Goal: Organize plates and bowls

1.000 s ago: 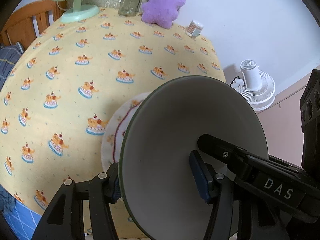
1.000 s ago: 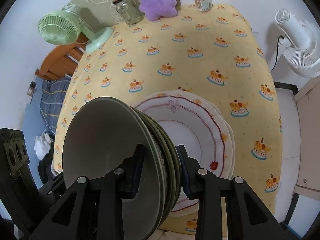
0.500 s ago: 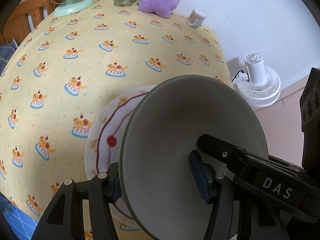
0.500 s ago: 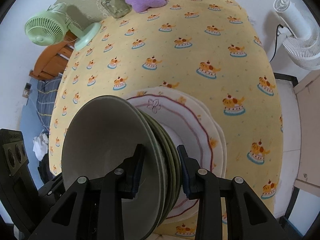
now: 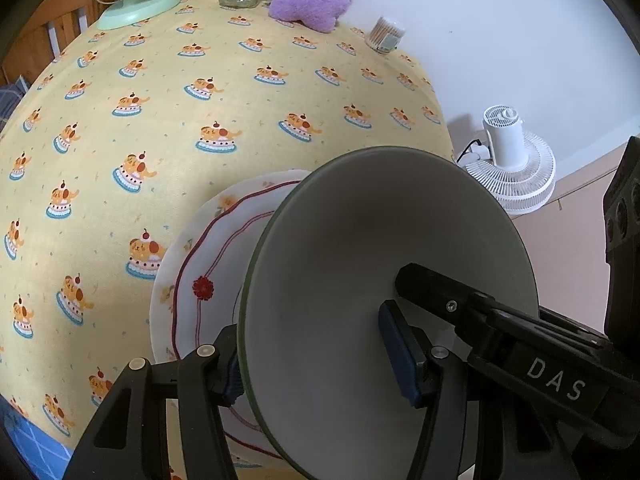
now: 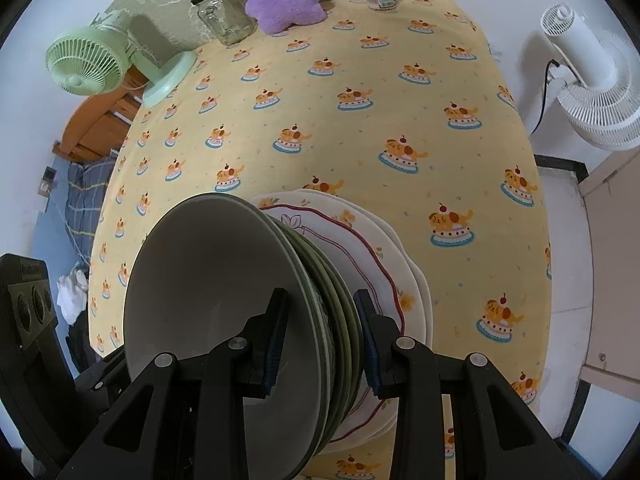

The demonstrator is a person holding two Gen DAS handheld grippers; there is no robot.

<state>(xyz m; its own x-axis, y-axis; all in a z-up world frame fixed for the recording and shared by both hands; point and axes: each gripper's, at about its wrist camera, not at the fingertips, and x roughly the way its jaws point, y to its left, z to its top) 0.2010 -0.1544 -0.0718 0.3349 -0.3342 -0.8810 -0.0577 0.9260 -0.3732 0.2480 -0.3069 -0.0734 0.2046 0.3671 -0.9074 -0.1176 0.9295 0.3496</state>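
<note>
Yellow cake-print table (image 6: 360,128), both grippers' fingers pinching one stack of grey-green ceramic bowls (image 6: 224,320) by opposite rims, tilted over cream red-trimmed plates (image 6: 384,272)

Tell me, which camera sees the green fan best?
The right wrist view: the green fan shows whole, with head, grille and base. The left wrist view catches only its base and stem, with the head cut off at the picture's top edge.

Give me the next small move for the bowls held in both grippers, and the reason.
Probably lower the stack of grey, green-rimmed bowls straight down onto the white scalloped plates with the red line. Both the left gripper and the right gripper clamp the stack's rims, and it hangs directly over the plates.
</note>
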